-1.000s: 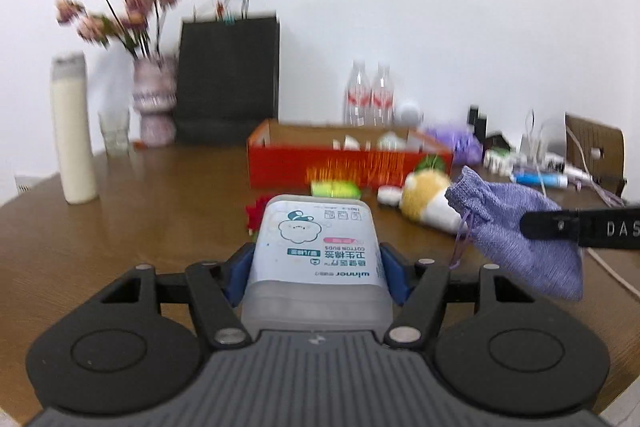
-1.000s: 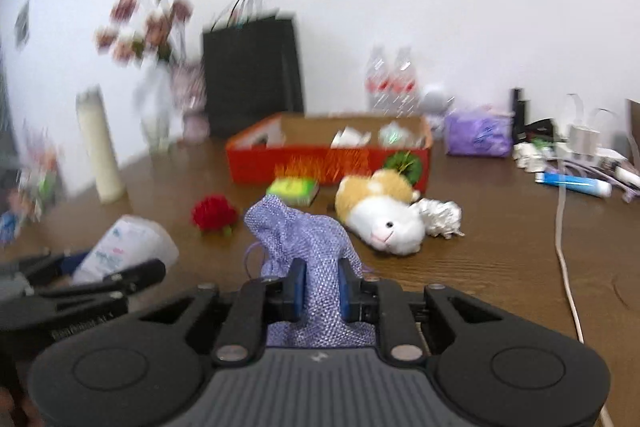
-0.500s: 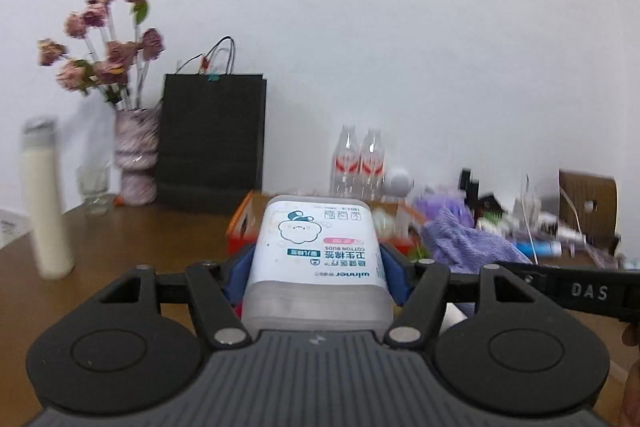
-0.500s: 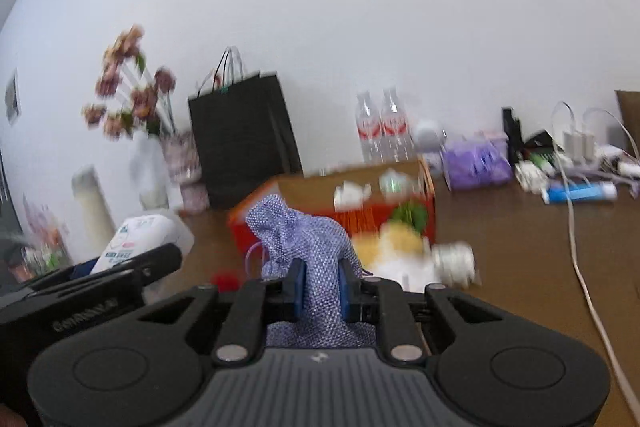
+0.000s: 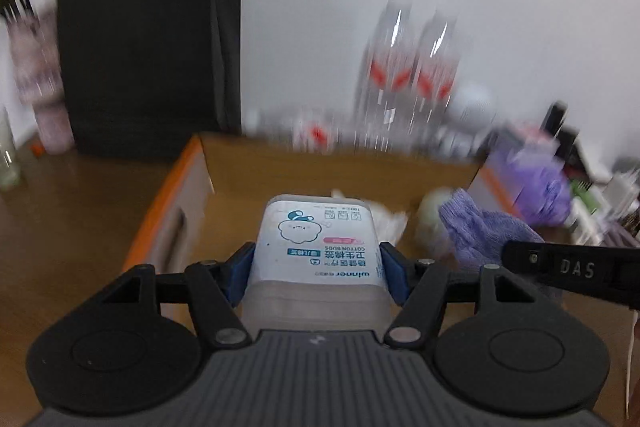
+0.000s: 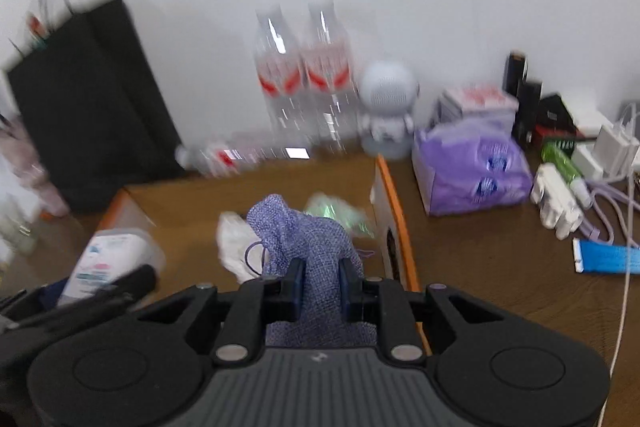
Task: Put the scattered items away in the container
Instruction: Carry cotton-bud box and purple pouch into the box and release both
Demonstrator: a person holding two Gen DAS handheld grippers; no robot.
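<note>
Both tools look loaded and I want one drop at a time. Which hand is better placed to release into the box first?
Left, narrowly. Its tool holds the cotton bud box over the open middle of the cardboard box. The right tool holds the purple pouch near the box's right wall.

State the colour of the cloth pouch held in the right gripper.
Purple, a speckled lilac weave. The pouch shows best in the right wrist view.

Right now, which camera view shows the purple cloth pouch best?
The right wrist view: the purple cloth pouch sits centred, pinched in the right gripper over the orange box. The left wrist view shows only its blurred top at the right, partly behind the gripper's finger.
</note>
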